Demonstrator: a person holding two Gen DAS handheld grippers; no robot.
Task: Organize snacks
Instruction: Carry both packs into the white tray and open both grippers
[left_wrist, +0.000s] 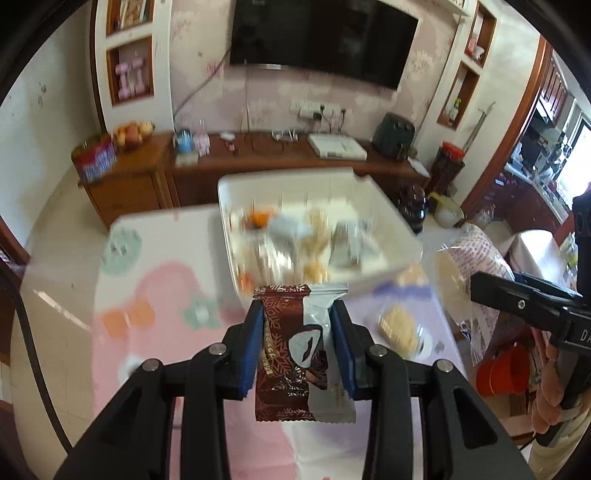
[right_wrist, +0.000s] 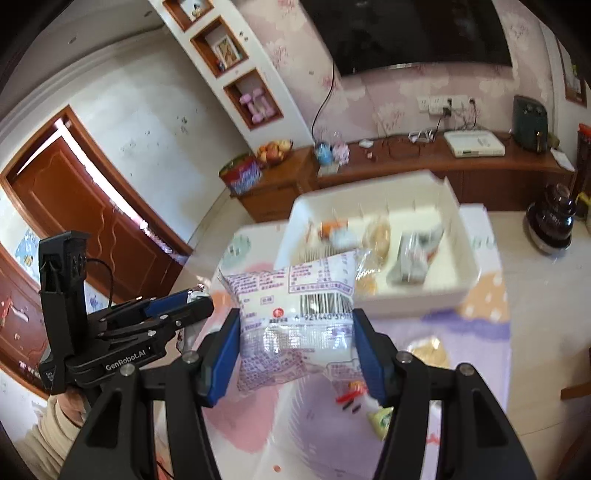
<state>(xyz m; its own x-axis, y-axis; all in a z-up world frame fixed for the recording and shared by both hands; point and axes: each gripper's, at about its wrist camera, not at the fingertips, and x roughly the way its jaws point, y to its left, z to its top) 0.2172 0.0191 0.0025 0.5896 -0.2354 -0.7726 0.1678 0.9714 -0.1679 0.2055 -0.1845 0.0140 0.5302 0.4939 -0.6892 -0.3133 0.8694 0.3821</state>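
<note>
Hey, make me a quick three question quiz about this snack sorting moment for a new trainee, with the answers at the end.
1. True or false: the left gripper is shut on a brown and silver snack packet.
2. What does the right gripper hold? A. an orange B. a white bag with purple print and a barcode C. nothing
3. Fill in: beyond both grippers, on the pastel table, stands a white ___ with snacks already inside.

Key: 1 true; 2 B; 3 bin.
</note>
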